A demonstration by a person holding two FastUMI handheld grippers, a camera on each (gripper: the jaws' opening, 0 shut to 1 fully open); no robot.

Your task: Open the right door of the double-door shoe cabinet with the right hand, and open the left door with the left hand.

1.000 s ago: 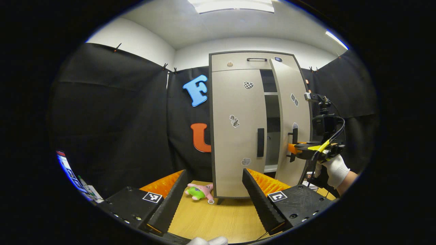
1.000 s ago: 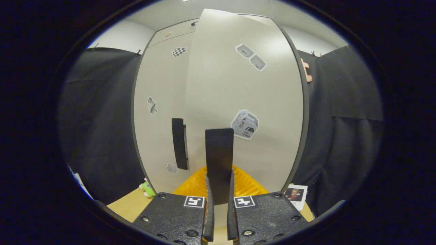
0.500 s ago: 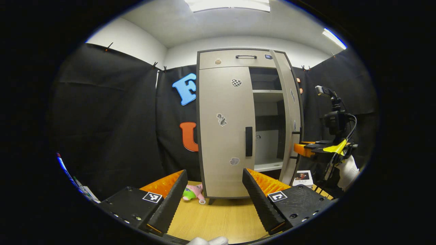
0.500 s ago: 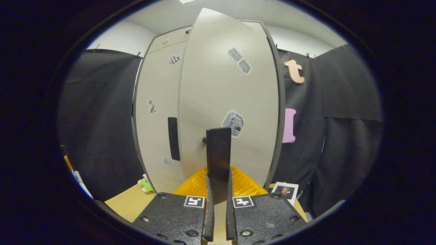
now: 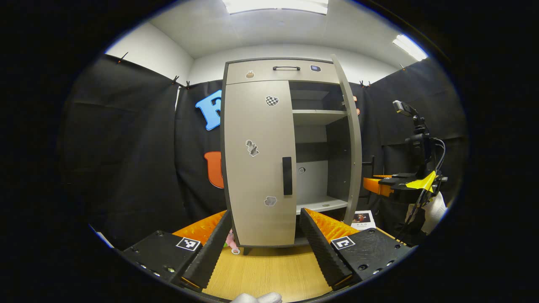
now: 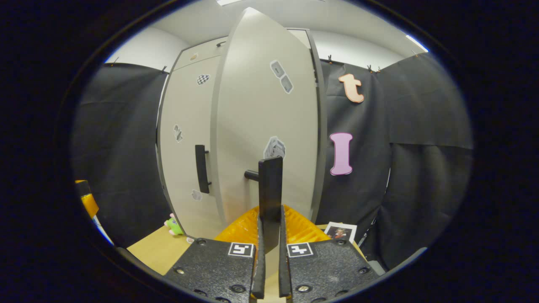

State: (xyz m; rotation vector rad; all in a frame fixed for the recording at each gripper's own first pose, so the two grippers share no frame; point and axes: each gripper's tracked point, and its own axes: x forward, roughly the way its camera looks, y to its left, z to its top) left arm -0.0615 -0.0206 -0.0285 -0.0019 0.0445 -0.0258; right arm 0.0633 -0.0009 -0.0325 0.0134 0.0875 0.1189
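Right gripper (image 6: 269, 256) clenched on black handle (image 6: 270, 193) of right door (image 6: 269, 122), door swung wide. Left gripper (image 5: 263, 248) released, fingers spread, facing closed left door (image 5: 259, 164) of shoe cabinet (image 5: 286, 71) on wooden table (image 5: 269, 273).

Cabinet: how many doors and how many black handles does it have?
Doors: 2, the shut left door and the open right door.
Black handles: 3, the drawer handle, the left door handle and the right door handle.
Total: 5.
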